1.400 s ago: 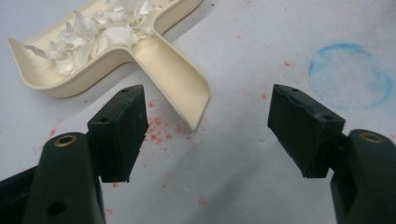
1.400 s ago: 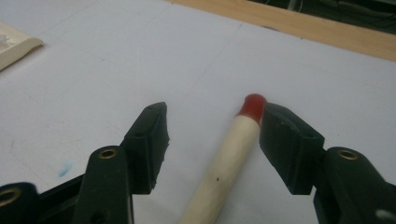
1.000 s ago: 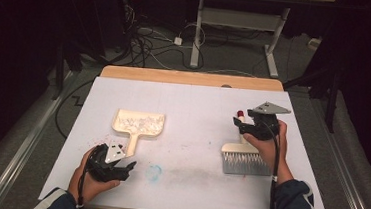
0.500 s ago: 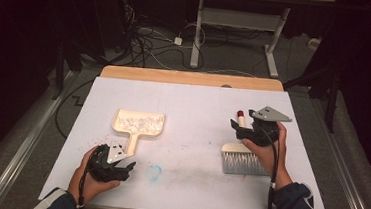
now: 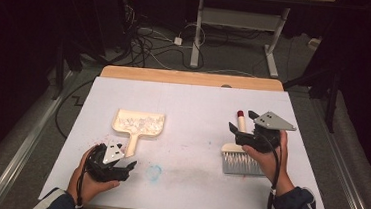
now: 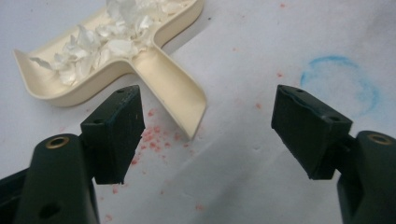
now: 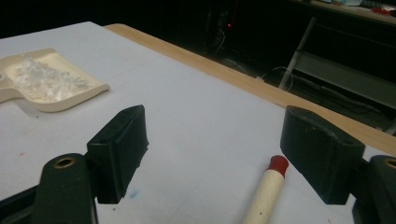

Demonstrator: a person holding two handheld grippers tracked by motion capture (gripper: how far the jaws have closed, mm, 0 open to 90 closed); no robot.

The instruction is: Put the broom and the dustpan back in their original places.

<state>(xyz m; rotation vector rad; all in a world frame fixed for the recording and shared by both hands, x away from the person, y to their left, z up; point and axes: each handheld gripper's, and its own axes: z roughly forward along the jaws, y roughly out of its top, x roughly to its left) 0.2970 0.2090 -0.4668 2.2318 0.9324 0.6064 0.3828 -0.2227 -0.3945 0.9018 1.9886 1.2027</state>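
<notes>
The dustpan (image 5: 139,123), cream-coloured and holding white paper scraps (image 6: 100,39), is lying on the left half of the white worktop (image 5: 193,105) with its handle pointing toward the person, while the brush (image 5: 239,156) is lying on the right half with its red-tipped handle pointing away. The left gripper (image 5: 118,169) is hovering just short of the dustpan's handle end, its fingers (image 6: 116,133) spread wide with nothing between them. The right gripper (image 5: 244,131) is hanging above the brush handle, its fingers (image 7: 119,149) likewise released and apart.
</notes>
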